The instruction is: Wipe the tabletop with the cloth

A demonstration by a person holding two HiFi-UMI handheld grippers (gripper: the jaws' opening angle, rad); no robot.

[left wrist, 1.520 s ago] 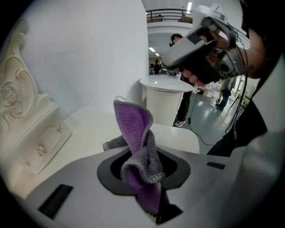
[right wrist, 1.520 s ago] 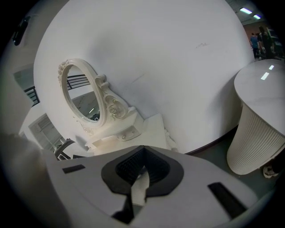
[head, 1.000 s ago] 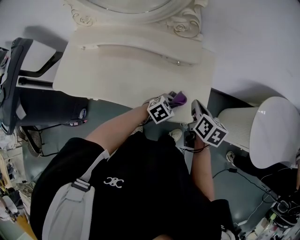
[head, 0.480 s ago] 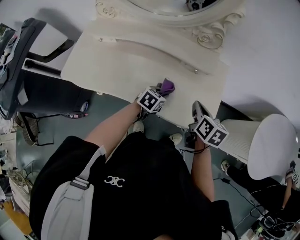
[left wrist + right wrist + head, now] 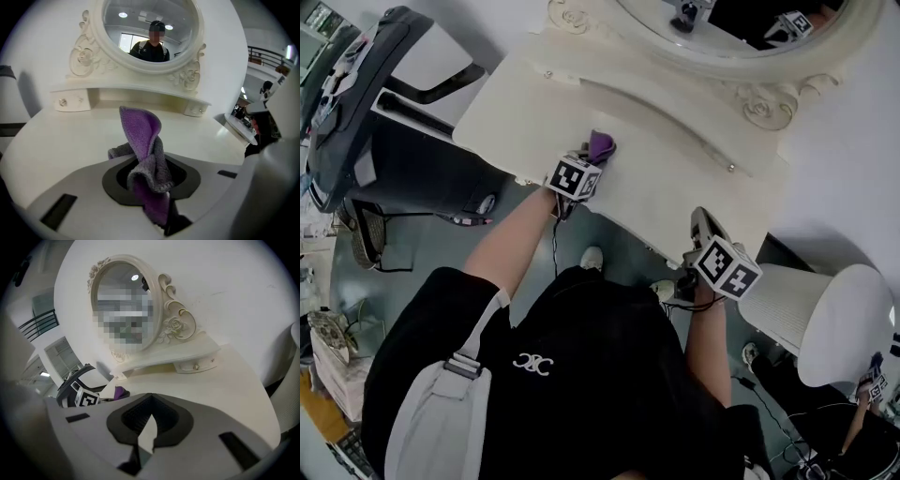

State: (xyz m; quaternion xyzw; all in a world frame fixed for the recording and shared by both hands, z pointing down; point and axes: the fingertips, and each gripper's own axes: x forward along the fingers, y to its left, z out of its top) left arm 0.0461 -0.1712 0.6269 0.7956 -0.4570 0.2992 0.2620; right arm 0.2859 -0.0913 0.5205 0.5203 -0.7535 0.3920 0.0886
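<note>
A purple and grey cloth (image 5: pixel 142 140) sticks up from between the jaws of my left gripper (image 5: pixel 152 180), which is shut on it. In the head view that left gripper (image 5: pixel 586 159) holds the cloth (image 5: pixel 600 145) down on the cream tabletop (image 5: pixel 675 192), near its front edge and left of the middle. My right gripper (image 5: pixel 701 227) hovers at the table's front right corner, shut, with nothing held. From the right gripper (image 5: pixel 146 430) view, the cloth (image 5: pixel 121 392) and the left gripper's marker cube (image 5: pixel 86 400) lie to the left across the tabletop (image 5: pixel 220 380).
An ornate oval mirror (image 5: pixel 150 33) stands at the back of the table on a raised shelf with small knobbed drawers (image 5: pixel 70 100). A dark exercise machine (image 5: pixel 356 112) stands left of the table, and a white rounded chair (image 5: pixel 834 323) to its right.
My left gripper has slid the cloth leftward along the table's front part. The right gripper has stayed by the front right corner. The head view has shifted.
</note>
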